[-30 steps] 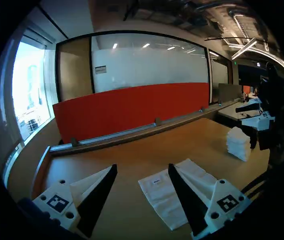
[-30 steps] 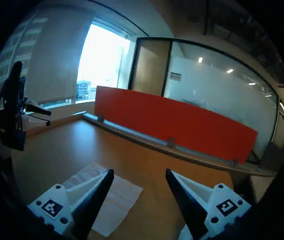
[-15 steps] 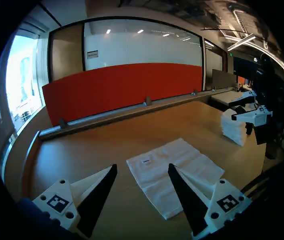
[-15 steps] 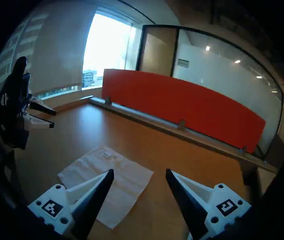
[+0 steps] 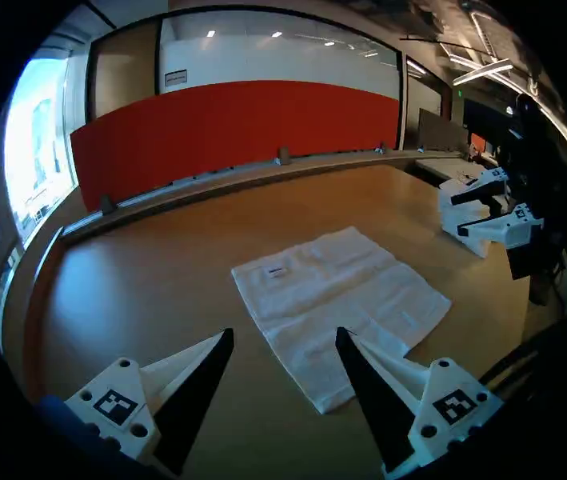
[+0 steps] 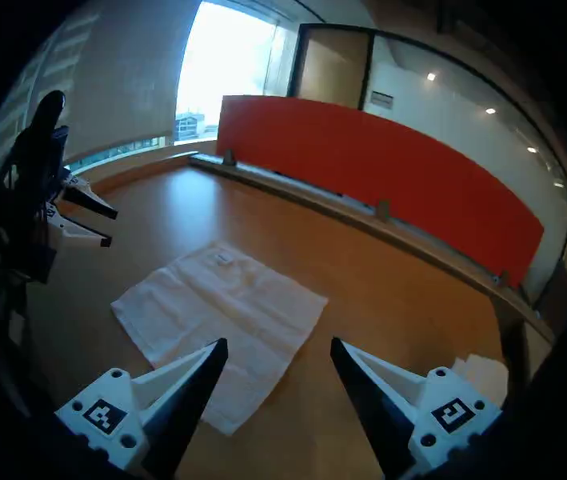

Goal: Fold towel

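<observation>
Tipping lower than before, the left hand-held gripper [image 5: 282,331] and right hand-held gripper [image 6: 277,342], fingers apart and holding nothing, faced the towel [image 5: 339,288] lying flat on the surface [image 5: 139,272] just ahead, and it looked soft, light and floppy, best pinched at a near corner.

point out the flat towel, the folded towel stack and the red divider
flat towel [image 5: 339,292]: left gripper view, middle of the spread cloth
folded towel stack [image 5: 449,216]: left gripper view, its left side
red divider [image 5: 235,128]: left gripper view, middle of the panel
</observation>
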The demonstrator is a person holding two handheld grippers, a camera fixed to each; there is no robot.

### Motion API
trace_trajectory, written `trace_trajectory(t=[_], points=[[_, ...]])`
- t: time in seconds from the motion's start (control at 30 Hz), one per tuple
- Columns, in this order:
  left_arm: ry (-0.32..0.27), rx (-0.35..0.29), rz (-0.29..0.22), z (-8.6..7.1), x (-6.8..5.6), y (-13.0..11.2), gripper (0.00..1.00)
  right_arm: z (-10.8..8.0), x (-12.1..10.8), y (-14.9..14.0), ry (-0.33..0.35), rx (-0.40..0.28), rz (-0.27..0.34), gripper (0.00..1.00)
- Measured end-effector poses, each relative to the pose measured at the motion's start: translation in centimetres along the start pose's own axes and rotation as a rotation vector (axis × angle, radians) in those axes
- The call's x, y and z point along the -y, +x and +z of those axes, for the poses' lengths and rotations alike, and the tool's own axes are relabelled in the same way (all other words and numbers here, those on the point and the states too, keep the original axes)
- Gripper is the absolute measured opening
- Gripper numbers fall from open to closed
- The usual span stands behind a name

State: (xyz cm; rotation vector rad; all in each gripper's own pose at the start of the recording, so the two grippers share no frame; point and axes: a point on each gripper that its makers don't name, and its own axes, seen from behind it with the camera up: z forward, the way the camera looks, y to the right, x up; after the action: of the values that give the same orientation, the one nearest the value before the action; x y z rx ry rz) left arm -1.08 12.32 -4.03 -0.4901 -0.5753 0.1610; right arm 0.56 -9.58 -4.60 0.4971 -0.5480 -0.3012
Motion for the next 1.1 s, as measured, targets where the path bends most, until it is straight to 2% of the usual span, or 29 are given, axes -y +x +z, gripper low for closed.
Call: trace_trajectory(t=[0.37, 0.63, 0.9, 1.1], points=[[-0.046, 0.086, 0.014, 1.9, -1.5, -4.5, 0.94, 1.4, 1.8, -4.6, 0.047, 0.077, -0.004, 0.99], [-0.050, 0.150, 0.014, 2.9, -1.9, -7.6, 0.94, 2.2, 3.2, -7.9, 0.075, 0.130, -0.024, 0.99], [-0.060, 0.200, 0.031, 3.7, -2.5, -9.6, 0.94, 2.8, 4.6, -10.4, 0.102, 0.176, -0.021, 0.99], [-0.063, 0.238, 0.041, 4.0, -3.1, -11.1, 0.94, 2.9, 5.8, -12.5, 0.141, 0.227, -0.017, 0.94]])
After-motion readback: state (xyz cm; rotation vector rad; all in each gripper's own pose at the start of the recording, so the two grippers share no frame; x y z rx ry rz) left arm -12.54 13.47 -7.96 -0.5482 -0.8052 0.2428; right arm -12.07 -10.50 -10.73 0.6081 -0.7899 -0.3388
